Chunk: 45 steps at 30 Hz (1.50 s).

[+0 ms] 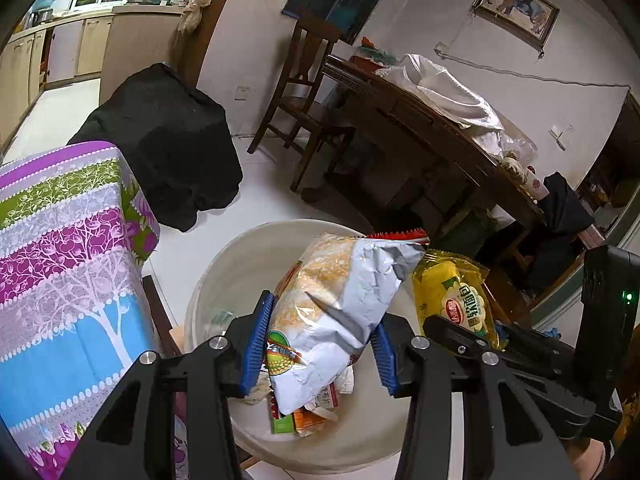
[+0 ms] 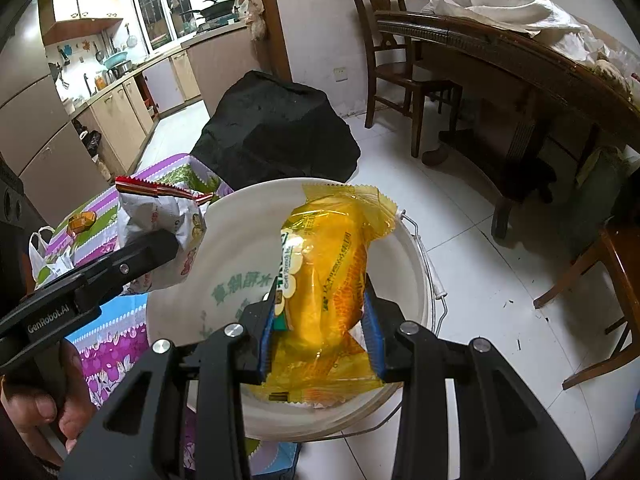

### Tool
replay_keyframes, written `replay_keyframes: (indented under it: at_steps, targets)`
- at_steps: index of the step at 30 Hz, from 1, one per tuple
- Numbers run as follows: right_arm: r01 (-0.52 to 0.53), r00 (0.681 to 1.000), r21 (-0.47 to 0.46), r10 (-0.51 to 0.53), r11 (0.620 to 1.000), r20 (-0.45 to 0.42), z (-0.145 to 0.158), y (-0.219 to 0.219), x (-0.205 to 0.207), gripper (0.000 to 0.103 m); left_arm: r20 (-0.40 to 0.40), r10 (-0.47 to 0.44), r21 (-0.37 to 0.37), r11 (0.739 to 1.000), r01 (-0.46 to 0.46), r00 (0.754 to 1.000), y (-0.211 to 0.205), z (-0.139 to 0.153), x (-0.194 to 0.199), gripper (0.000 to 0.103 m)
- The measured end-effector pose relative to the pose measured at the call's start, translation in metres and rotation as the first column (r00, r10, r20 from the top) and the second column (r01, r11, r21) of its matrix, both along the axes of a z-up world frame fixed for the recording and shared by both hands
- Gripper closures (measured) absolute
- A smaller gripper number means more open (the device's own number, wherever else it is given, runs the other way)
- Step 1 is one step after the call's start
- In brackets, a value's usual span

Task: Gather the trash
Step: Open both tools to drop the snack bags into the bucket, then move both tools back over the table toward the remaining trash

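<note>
Silver-backed snack bag (image 1: 336,312), clamped between the blue fingers (image 1: 256,340) of the left gripper (image 1: 320,344), hung above the white bucket (image 1: 224,280). Yellow wrapper (image 2: 324,296) was pinched by the right gripper (image 2: 320,332) over the same bucket, which already held what looked like cartons (image 1: 308,416). A floral tabletop (image 1: 60,240) stood just beside it.

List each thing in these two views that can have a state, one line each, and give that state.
left gripper: shut on the silver snack bag
silver snack bag: crumpled, torn open at the top, held above the bucket
right gripper: shut on the yellow wrapper
yellow wrapper: crinkled, held above the bucket
white bucket: open, wrappers already inside, handle hanging down
</note>
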State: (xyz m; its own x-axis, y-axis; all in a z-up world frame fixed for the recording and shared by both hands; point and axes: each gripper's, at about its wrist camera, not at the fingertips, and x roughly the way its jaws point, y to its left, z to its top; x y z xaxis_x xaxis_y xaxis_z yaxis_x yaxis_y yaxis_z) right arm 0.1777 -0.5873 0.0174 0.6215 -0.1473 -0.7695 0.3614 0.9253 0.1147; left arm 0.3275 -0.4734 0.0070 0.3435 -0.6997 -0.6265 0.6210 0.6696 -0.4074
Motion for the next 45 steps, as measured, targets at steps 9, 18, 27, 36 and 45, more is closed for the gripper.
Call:
replay_keyframes:
  at_steps: [9,18,27,36,45]
  targets:
    - [0.006,1.000,0.017,-0.007,1.000,0.017,-0.002,-0.004,-0.001,0.053,0.013,0.017,0.024,1.000,-0.018,1.000,-0.001,-0.003,0.000,0.035]
    - [0.016,0.999,0.026,-0.016,1.000,0.028,-0.003,-0.009,-0.006,0.051,0.017,0.038,0.039,0.998,-0.039,0.999,0.003,-0.008,0.003,0.033]
    - [0.017,0.999,0.027,-0.017,0.999,0.030,-0.001,-0.010,-0.008,0.051,0.023,0.029,0.041,0.999,-0.030,0.999,0.001,-0.006,0.000,0.033]
    - [0.014,0.998,0.021,-0.015,1.000,0.062,0.007,-0.005,-0.015,0.051,0.042,0.006,0.044,0.999,-0.008,0.999,0.013,0.002,-0.007,0.032]
    - [-0.108,0.961,0.060,0.089,0.992,0.260,0.015,0.057,-0.073,0.028,0.148,0.112,0.142,0.981,-0.134,0.983,0.181,-0.014,0.007,0.021]
